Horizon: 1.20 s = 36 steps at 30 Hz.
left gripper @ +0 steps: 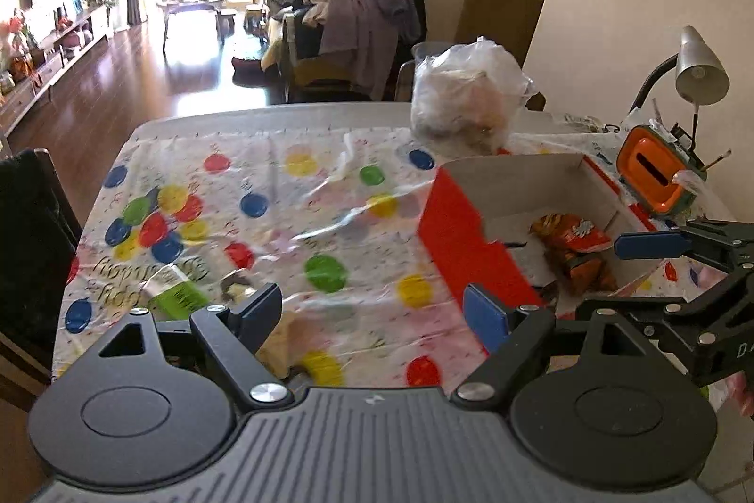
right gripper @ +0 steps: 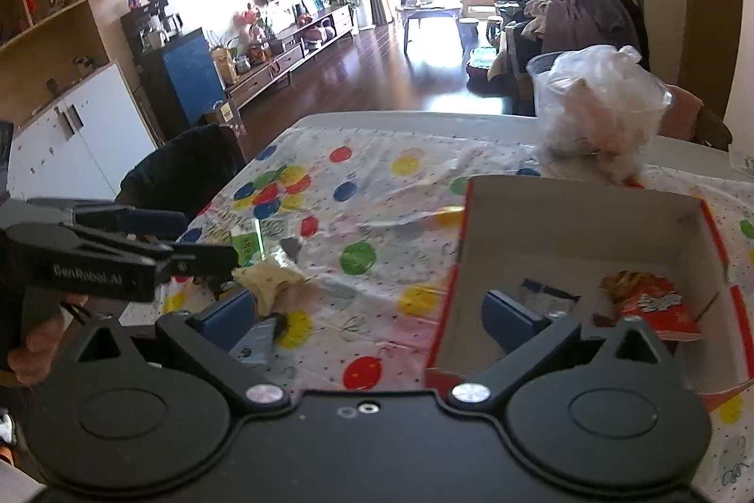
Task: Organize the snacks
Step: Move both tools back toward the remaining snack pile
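Note:
A red cardboard box [left gripper: 452, 234] with a white inside stands on the table at the right; it also shows in the right wrist view [right gripper: 584, 220]. An orange snack bag [left gripper: 572, 243] lies inside it, seen too in the right wrist view [right gripper: 650, 305]. A green packet [left gripper: 181, 298] and a pale yellow packet [right gripper: 271, 279] lie on the tablecloth at the left. My left gripper [left gripper: 377, 309] is open and empty above the cloth. My right gripper [right gripper: 372, 309] is open and empty at the box's near left corner.
A dotted tablecloth [left gripper: 282, 201] covers the table. A clear plastic bag of food [left gripper: 471, 93] stands behind the box. An orange container [left gripper: 652, 177] and a desk lamp [left gripper: 700, 69] are at the far right. A dark chair [right gripper: 184, 168] is at the left edge.

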Each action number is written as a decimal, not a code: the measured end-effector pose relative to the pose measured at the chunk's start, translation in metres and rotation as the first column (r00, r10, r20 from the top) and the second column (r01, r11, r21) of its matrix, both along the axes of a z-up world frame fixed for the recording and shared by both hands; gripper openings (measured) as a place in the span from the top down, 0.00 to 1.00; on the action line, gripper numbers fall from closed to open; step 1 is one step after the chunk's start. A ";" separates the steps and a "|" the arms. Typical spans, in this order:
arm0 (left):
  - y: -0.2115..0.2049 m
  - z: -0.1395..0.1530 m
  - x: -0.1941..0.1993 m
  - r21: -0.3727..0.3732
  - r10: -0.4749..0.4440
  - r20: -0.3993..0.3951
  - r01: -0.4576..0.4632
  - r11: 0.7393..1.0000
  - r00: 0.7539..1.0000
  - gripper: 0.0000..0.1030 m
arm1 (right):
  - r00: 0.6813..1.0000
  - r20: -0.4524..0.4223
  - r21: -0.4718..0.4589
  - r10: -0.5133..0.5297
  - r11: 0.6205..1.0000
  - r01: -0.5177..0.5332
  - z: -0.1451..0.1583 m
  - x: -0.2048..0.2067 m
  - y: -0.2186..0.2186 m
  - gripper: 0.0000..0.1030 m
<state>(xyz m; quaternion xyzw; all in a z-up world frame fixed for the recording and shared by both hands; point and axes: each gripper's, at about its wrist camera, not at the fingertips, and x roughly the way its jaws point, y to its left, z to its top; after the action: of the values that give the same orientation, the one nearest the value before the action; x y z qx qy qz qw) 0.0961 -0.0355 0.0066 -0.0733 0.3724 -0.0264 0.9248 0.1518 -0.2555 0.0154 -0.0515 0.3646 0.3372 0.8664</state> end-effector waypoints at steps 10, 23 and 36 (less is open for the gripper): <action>0.071 -0.017 -0.012 0.047 -0.119 -0.045 0.121 0.992 0.992 0.18 | 0.997 -0.063 -0.041 0.044 0.998 -0.047 -0.033 -0.019 0.062 0.00; 0.124 -0.065 0.012 0.137 -0.359 -0.195 0.388 0.911 0.913 0.18 | 0.984 -0.149 -0.131 0.101 0.984 -0.121 -0.081 -0.028 0.125 0.00; 0.129 -0.114 0.048 0.218 -0.514 -0.371 0.610 0.761 0.774 0.18 | 0.968 -0.196 -0.254 0.158 0.945 -0.206 -0.130 -0.026 0.178 0.01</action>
<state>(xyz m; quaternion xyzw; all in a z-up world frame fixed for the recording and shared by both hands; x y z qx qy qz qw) 0.1442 0.0937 -0.1076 0.1941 0.5069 -0.2326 0.8070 0.1254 -0.0774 -0.1144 -0.1744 0.4748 0.3657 0.7813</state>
